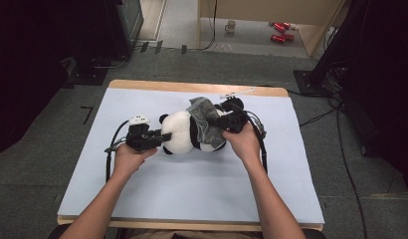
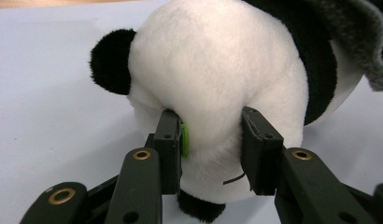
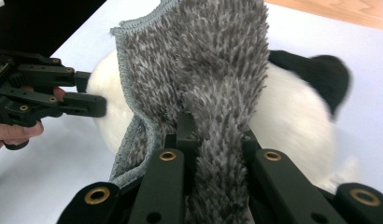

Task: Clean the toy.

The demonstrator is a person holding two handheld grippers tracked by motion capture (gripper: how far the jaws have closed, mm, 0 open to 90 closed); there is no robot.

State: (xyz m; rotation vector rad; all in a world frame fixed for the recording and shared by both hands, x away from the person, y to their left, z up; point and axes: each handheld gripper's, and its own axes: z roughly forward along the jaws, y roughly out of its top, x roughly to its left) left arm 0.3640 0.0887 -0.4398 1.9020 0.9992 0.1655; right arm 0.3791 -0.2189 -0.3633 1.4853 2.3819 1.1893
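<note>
The left gripper (image 2: pixel 210 149) pinches the head of the toy panda (image 2: pixel 217 79), its jaws pressed into the white plush. On the panda's far side, the right gripper (image 3: pixel 217 140) is clamped on a grey cloth (image 3: pixel 199 65) draped over the panda's body, mid-table (image 1: pixel 192 194).

A lab or workshop room: grey carpet floor (image 1: pixel 52 149), black equipment stands (image 1: pixel 336 55) trailing cables (image 1: pixel 349 164), a wooden table (image 1: pixel 192 85) under a white sheet (image 1: pixel 192 184), a mug (image 1: pixel 231 26) on the floor.
</note>
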